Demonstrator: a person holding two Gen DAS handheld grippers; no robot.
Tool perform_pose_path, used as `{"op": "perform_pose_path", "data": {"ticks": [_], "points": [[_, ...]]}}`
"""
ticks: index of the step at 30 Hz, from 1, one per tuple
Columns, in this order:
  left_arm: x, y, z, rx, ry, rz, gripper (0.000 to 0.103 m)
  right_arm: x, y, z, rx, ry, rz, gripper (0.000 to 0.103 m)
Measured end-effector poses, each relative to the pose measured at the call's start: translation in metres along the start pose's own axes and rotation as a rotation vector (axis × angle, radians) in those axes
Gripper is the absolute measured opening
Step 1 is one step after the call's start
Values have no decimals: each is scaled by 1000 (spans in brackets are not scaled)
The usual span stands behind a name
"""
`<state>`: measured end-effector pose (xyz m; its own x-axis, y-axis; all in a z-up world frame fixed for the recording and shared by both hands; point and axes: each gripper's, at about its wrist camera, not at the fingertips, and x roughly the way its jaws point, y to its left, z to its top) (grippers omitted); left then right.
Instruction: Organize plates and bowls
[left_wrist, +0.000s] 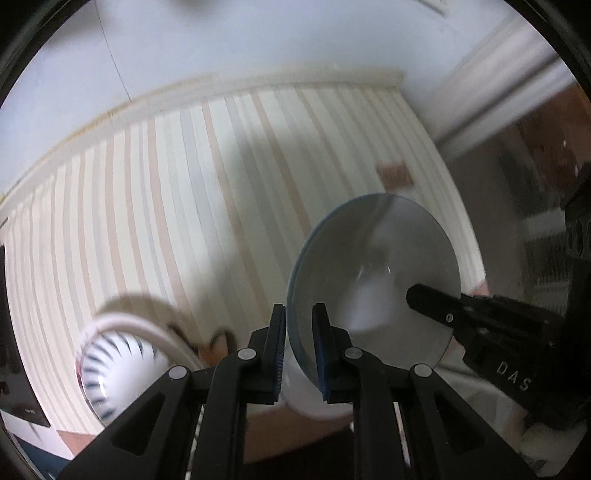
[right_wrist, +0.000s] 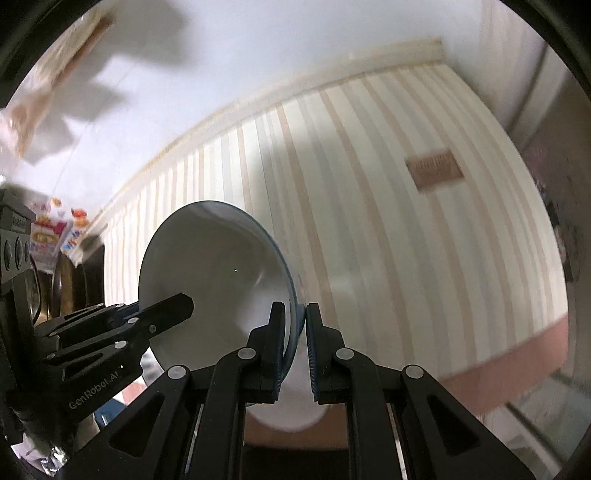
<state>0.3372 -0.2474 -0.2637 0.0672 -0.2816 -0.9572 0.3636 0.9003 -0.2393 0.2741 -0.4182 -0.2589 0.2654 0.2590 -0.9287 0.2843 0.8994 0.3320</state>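
Note:
A white bowl with a blue rim (left_wrist: 373, 266) is held up in the air, tilted on its side, by both grippers. My left gripper (left_wrist: 298, 314) is shut on the bowl's near rim. My right gripper (right_wrist: 296, 314) is shut on the opposite rim of the same bowl (right_wrist: 214, 266). The right gripper's finger (left_wrist: 436, 299) reaches over the bowl's inside in the left wrist view, and the left gripper's finger (right_wrist: 166, 314) does the same in the right wrist view. A second bowl with dark dashes (left_wrist: 114, 373) lies low at the left.
A striped cream and tan wall (left_wrist: 207, 206) fills the background, with a brown plate (right_wrist: 434, 170) on it and a white ceiling above. Colourful packets (right_wrist: 51, 236) sit at the far left. Dark furniture (left_wrist: 546, 192) stands at the right.

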Motion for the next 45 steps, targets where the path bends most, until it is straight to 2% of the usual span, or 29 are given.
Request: {"op": "perform_pose_path", "data": {"ticks": [5, 7, 12, 26, 34, 42, 45], "points": [[15, -4, -38, 12, 55, 8, 12, 15, -8, -47, 11, 49, -8, 13], [19, -3, -50, 13, 71, 14, 12, 22, -10, -55, 18, 62, -7, 13], [33, -3, -51, 24, 94, 45, 12, 40, -15, -73, 25, 89, -13, 13], [44, -10, -46, 76, 106, 133, 12, 58, -12, -73, 3, 100, -48, 13], [46, -1, -45, 50, 118, 124, 13, 50, -18, -67, 54, 95, -10, 23], [37, -2, -47, 41, 110, 118, 13, 43, -20, -72, 57, 95, 0, 23], [18, -4, -52, 49, 72, 125, 13, 32, -20, -76, 53, 68, -22, 23]]}}
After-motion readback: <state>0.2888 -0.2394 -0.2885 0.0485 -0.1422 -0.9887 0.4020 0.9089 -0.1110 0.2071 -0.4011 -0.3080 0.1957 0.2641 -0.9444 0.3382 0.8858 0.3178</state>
